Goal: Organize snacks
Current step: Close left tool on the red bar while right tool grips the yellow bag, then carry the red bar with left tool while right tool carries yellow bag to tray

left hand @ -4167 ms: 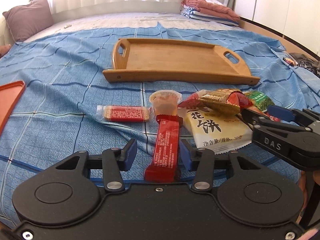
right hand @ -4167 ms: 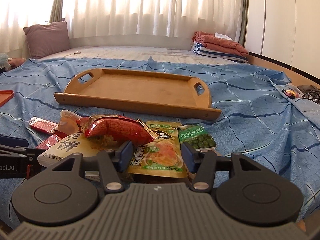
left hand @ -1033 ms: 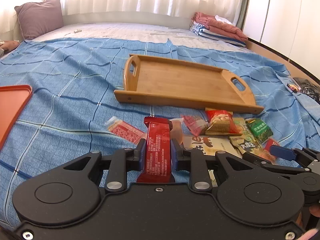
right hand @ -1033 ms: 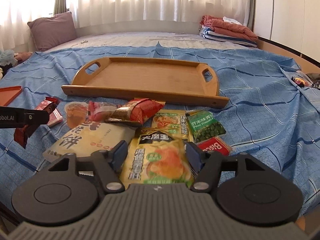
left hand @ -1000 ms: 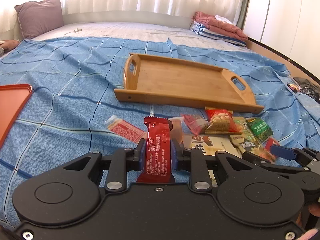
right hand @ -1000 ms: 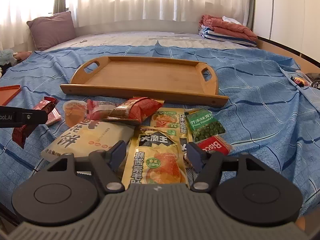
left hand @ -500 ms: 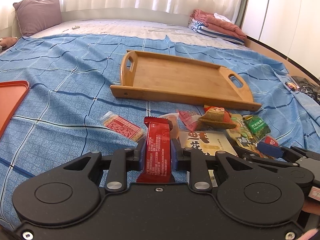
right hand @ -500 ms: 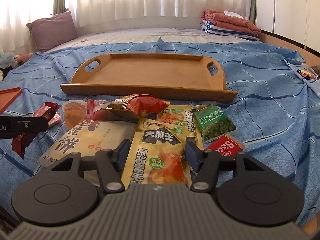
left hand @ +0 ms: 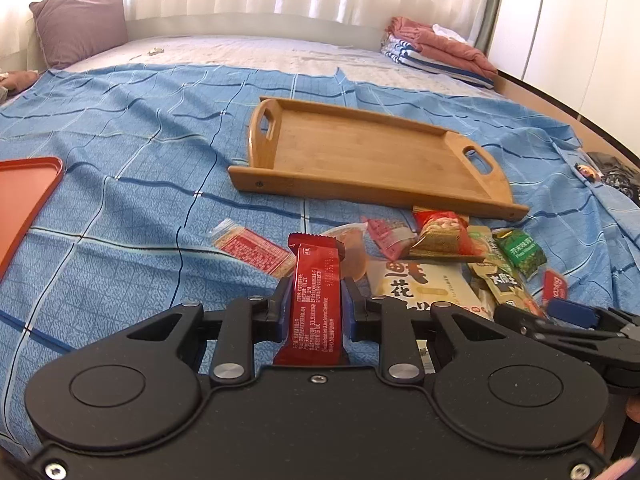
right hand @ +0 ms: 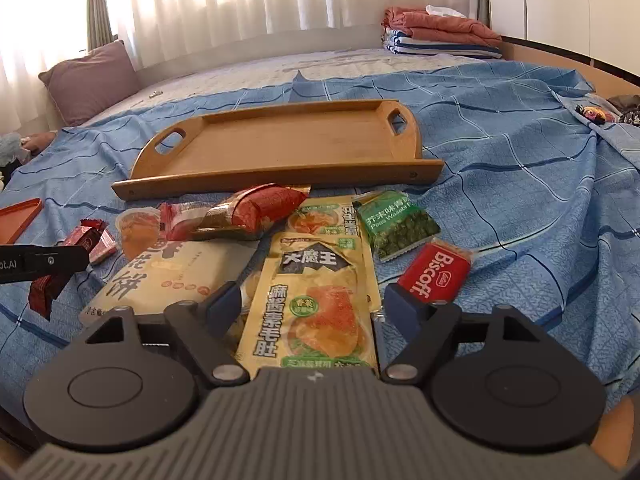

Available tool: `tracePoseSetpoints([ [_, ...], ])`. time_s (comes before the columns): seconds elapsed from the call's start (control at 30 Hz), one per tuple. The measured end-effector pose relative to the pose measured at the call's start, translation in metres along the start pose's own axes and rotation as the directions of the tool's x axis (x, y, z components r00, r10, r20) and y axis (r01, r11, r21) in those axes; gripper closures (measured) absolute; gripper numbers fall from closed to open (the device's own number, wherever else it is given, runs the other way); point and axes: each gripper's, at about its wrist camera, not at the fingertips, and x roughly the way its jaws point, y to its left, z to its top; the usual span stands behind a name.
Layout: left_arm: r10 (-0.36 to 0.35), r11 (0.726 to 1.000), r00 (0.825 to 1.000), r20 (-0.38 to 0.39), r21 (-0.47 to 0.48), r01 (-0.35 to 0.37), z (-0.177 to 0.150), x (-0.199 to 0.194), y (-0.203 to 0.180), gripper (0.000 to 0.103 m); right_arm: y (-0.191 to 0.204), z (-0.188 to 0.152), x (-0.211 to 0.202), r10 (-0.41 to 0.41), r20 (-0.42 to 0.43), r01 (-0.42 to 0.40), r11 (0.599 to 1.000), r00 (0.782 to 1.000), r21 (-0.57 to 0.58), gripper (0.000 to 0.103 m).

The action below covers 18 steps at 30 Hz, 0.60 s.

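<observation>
Left wrist view: my left gripper (left hand: 316, 308) is clamped on the red bar (left hand: 317, 300), lifted clear of the bed, I guess for carrying to the wooden tray (left hand: 360, 156), which sits empty beyond the snack pile. My right gripper (right hand: 316, 312) has jaws opening w/ the yellow pouch (right hand: 316, 308) lying between them, pads not pressing it (likely re-setting the grab). Right wrist view alone shows the Biscoff pack (right hand: 434, 274) in full; the left shows more of the orange tray (left hand: 24, 192) at the bed's left edge.
</observation>
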Motion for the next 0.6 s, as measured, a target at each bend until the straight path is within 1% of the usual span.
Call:
tracePoseSetpoints([
  [0.1,-0.004,1.000,1.000,-0.004,-0.006,0.004,0.000,0.001,0.000,0.079,-0.003,0.001,0.004,0.012,-0.006,-0.011,1.000,1.000,0.025,0.014],
  [0.13,-0.004,1.000,1.000,-0.003,-0.004,0.004,-0.001,0.001,-0.001,0.079,-0.003,0.002,0.005,0.019,-0.006,-0.019,0.999,1.000,0.033,0.018],
  [0.17,-0.004,1.000,1.000,-0.003,-0.002,0.003,-0.001,0.001,-0.001,0.079,-0.002,0.003,0.006,0.030,-0.005,-0.029,0.999,1.000,0.043,0.027],
  [0.2,-0.004,1.000,1.000,-0.003,-0.001,0.004,-0.001,0.001,-0.002,0.079,-0.001,0.004,0.006,0.024,-0.003,-0.024,0.998,1.000,0.051,0.029],
  [0.27,-0.007,1.000,1.000,-0.002,0.000,0.007,-0.001,0.000,-0.003,0.079,0.004,0.005,0.005,0.011,0.004,-0.011,0.999,1.000,0.035,0.037],
  [0.47,0.001,1.000,1.000,0.001,-0.003,-0.001,-0.001,0.000,-0.002,0.079,0.010,-0.002,-0.010,0.004,0.027,-0.004,1.000,1.000,0.002,0.038],
  [0.6,0.001,1.000,1.000,0.011,-0.006,0.000,0.002,-0.001,-0.001,0.079,0.010,0.002,-0.022,0.002,0.060,-0.002,1.000,0.998,-0.007,0.038],
])
